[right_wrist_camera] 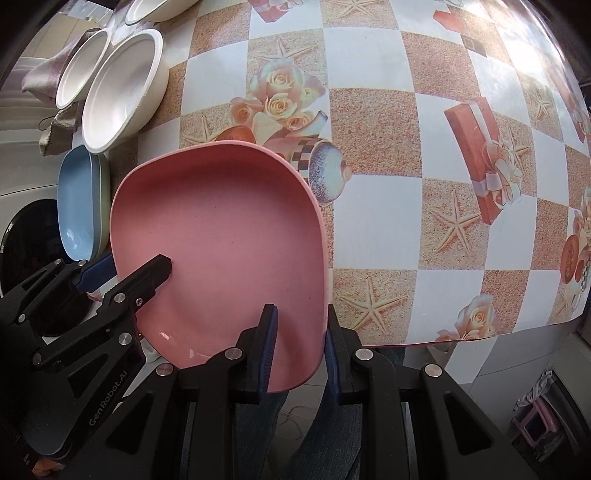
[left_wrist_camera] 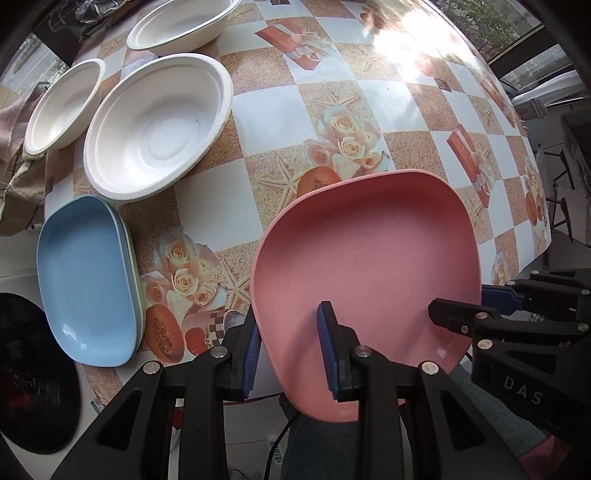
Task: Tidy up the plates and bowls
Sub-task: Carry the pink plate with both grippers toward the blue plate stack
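A pink plate (left_wrist_camera: 369,258) is held tilted over the table's near edge; it also shows in the right wrist view (right_wrist_camera: 221,236). My left gripper (left_wrist_camera: 290,347) straddles its left rim, jaws spaced around the rim. My right gripper (right_wrist_camera: 301,347) straddles its right rim the same way; it also shows in the left wrist view (left_wrist_camera: 480,306). A blue plate (left_wrist_camera: 85,280) lies stacked on a pale green one at the left. Three white bowls stand behind: a large one (left_wrist_camera: 159,125), a smaller one (left_wrist_camera: 62,107) and a far one (left_wrist_camera: 184,22).
The table (left_wrist_camera: 369,103) has a checked cloth with roses and starfish. A crumpled cloth (left_wrist_camera: 18,177) hangs at the far left. A dark round object (left_wrist_camera: 33,373) sits below the table at left. The table edge (right_wrist_camera: 480,332) runs near my grippers.
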